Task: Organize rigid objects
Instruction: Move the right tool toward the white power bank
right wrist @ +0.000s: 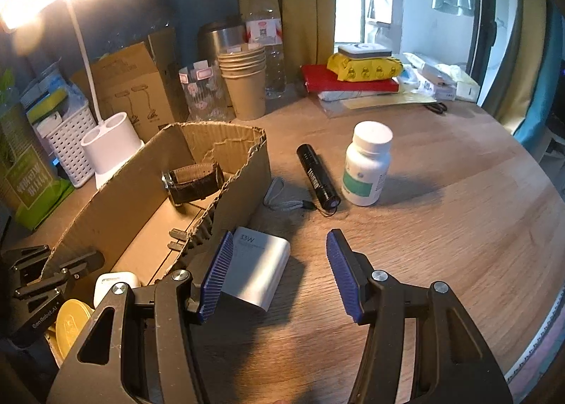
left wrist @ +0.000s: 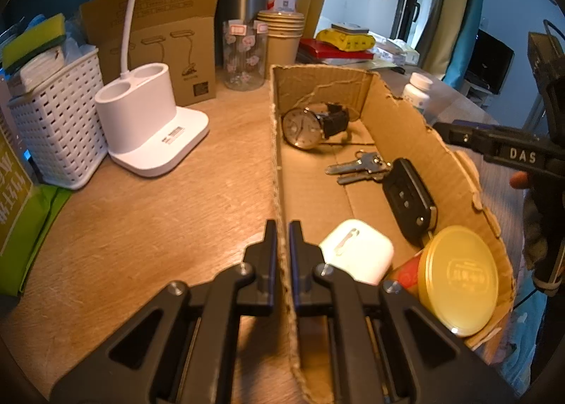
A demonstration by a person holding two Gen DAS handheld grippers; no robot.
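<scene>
A torn cardboard box (left wrist: 406, 111) holds a wristwatch (left wrist: 307, 125), keys (left wrist: 360, 167), a black car key (left wrist: 409, 203), a white earbud case (left wrist: 356, 255) and a yellow round tin (left wrist: 459, 280). My left gripper (left wrist: 282, 238) is shut on the box's left wall near the front. My right gripper (right wrist: 279, 266) hangs open low over the table just right of the box. A white charger block (right wrist: 254, 270) lies between its fingers, close to the left pad and apart from the right one. Farther back, a black flashlight (right wrist: 317, 174) and a white pill bottle (right wrist: 367, 164) stand on the table.
Behind the box are a white lamp base (left wrist: 148, 121), a white basket (left wrist: 60, 128), a glass jar (left wrist: 243, 54), stacked paper cups (left wrist: 282, 37) and a water bottle (right wrist: 265, 40). A red book with a yellow pack (right wrist: 353, 76) lies at the back. Bare wooden table (right wrist: 441, 227) extends to the right.
</scene>
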